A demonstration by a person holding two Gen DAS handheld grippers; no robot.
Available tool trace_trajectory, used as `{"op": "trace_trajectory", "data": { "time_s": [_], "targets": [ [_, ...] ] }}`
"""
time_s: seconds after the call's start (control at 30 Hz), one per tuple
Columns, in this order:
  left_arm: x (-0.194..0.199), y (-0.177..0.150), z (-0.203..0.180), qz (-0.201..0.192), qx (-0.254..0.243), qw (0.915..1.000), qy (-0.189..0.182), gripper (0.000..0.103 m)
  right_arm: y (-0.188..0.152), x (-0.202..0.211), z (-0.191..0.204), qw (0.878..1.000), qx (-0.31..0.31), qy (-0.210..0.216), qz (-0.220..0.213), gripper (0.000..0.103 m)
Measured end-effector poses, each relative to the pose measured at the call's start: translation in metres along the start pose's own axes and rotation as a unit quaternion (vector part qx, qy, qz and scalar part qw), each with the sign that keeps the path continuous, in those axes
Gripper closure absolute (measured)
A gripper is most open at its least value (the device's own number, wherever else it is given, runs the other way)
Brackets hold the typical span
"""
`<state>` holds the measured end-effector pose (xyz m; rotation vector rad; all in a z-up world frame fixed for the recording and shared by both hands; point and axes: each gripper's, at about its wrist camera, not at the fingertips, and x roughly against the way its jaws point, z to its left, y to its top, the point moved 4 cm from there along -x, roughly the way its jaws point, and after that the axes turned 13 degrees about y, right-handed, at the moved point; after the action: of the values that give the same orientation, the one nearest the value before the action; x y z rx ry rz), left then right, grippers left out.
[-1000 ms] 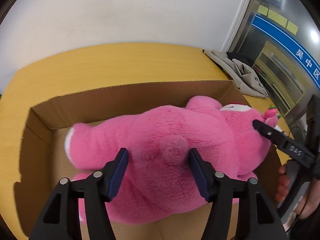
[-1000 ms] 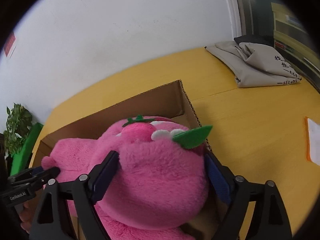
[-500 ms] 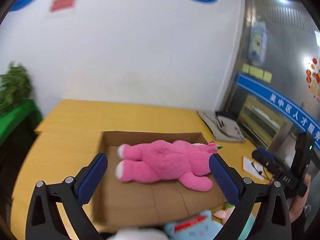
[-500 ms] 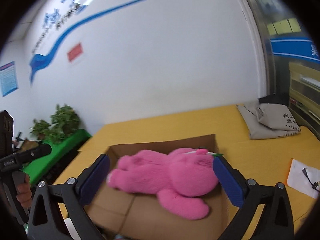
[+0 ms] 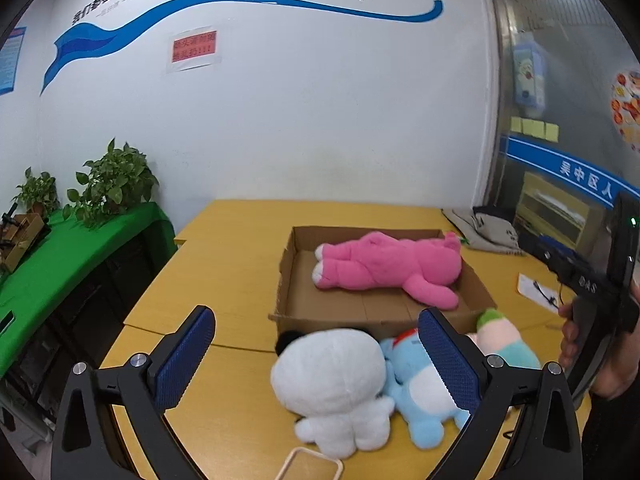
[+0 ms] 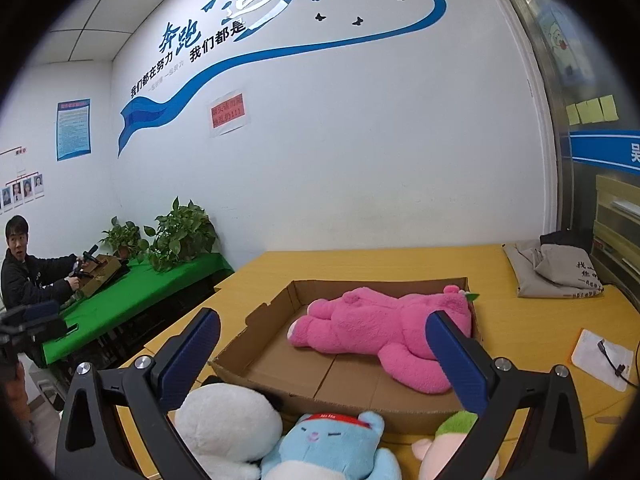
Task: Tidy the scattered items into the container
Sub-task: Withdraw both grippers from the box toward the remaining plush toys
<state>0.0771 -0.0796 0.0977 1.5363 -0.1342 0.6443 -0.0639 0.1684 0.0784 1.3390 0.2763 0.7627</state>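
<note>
A pink plush bear [image 5: 384, 268] [image 6: 380, 332] lies on its side inside the shallow cardboard box [image 5: 286, 276] [image 6: 256, 332] on the yellow table. In front of the box lie a white plush [image 5: 332, 380] [image 6: 224, 428], a light blue plush [image 5: 416, 384] [image 6: 332, 448] and a pink-and-green plush [image 5: 500, 340] [image 6: 448, 444]. My left gripper [image 5: 316, 356] is open and empty, above the white and blue plushes. My right gripper [image 6: 320, 356] is open and empty, above the box's near edge. The right gripper's body also shows in the left wrist view [image 5: 588, 280].
Folded grey cloth [image 6: 556, 272] [image 5: 484, 228] lies at the table's far right. A white paper with a cable [image 6: 600, 356] [image 5: 536, 288] lies right of the box. A green-covered side table with plants [image 5: 72, 240] stands left, where a person [image 6: 24, 276] sits. A small frame [image 5: 312, 464] lies near me.
Both grippers let go of the pink bear, opened wide and pulled back and up from the box. The bear now lies in the box; three plushes have come into view.
</note>
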Motion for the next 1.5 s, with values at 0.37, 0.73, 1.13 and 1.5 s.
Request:
{"op": "trace_trajectory", "data": {
  "time_s": [0.37, 0.73, 1.13, 1.5],
  "targets": [
    [-0.007, -0.022, -0.035, 0.027, -0.009, 0.9986, -0.046, 0.0, -0.031, 0.027, -0.012, 0.999, -0.033, -0.025, 0.012, 0.0],
    [-0.011, -0.045, -0.058, 0.047, -0.009, 0.9961, -0.074, 0.0, -0.056, 0.038, -0.027, 0.997, -0.052, -0.048, 0.027, 0.0],
    [-0.018, -0.06, -0.048, 0.072, 0.075, 0.9696, -0.222, 0.0, -0.096, 0.035, -0.022, 0.989, -0.04, -0.108, 0.091, 0.0],
    [-0.016, -0.066, -0.045, 0.068, 0.073, 0.9738, -0.204, 0.0, -0.109, 0.031, 0.003, 0.983, -0.008, -0.131, 0.129, 0.0]
  ]
}}
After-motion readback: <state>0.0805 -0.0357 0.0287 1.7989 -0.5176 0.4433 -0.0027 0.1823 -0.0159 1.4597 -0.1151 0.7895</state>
